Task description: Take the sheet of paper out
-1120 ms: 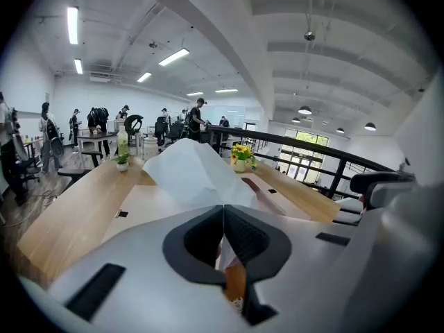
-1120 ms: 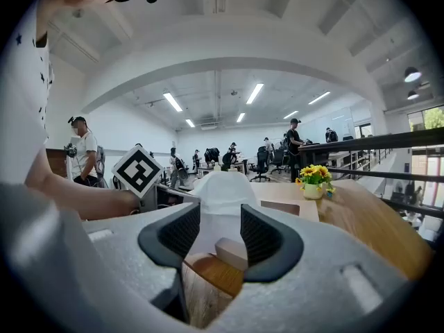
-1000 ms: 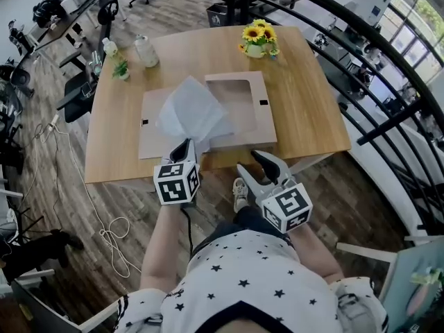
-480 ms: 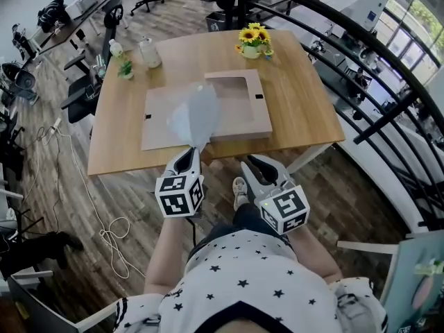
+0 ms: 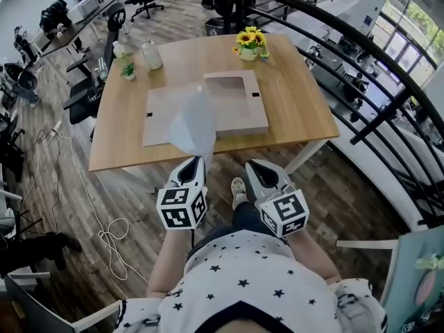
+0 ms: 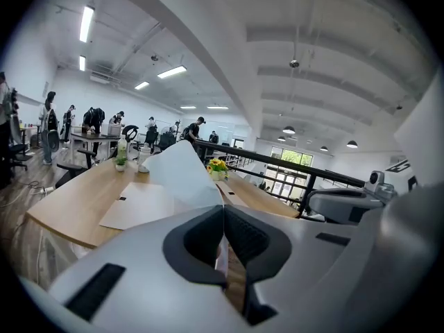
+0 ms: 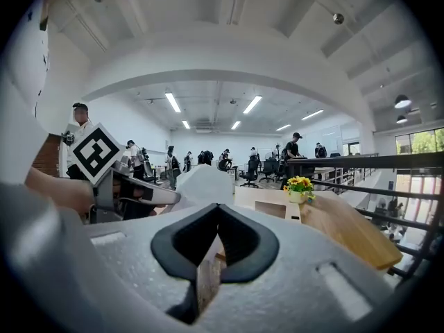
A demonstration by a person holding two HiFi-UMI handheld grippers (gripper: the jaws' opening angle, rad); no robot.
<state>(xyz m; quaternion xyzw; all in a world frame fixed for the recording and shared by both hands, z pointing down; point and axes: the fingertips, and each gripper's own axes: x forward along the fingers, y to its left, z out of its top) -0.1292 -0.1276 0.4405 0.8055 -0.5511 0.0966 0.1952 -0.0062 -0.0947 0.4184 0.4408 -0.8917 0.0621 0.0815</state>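
Observation:
A white sheet of paper (image 5: 196, 125) hangs in the air above the table's near edge, its lower corner pinched in my left gripper (image 5: 191, 165), which is shut on it. In the left gripper view the sheet of paper (image 6: 182, 175) rises straight from the closed jaws. The open cardboard folder (image 5: 236, 103) lies flat on the wooden table (image 5: 298, 109), apart from the sheet. My right gripper (image 5: 254, 168) hovers off the table's near edge, to the right of the left one. Its jaws are closing and stand together with nothing between them.
A sunflower pot (image 5: 248, 44) stands at the table's far edge. A glass jar (image 5: 151, 54), a small plant (image 5: 127, 70) and a white bottle (image 5: 119, 49) stand at the far left corner. A black railing (image 5: 361, 68) runs along the right; office chairs (image 5: 83, 92) stand left.
Both grippers drew back from the table toward me, and the sheet came along with the left one, clear of the folder. The right jaws went from wide open to shut.

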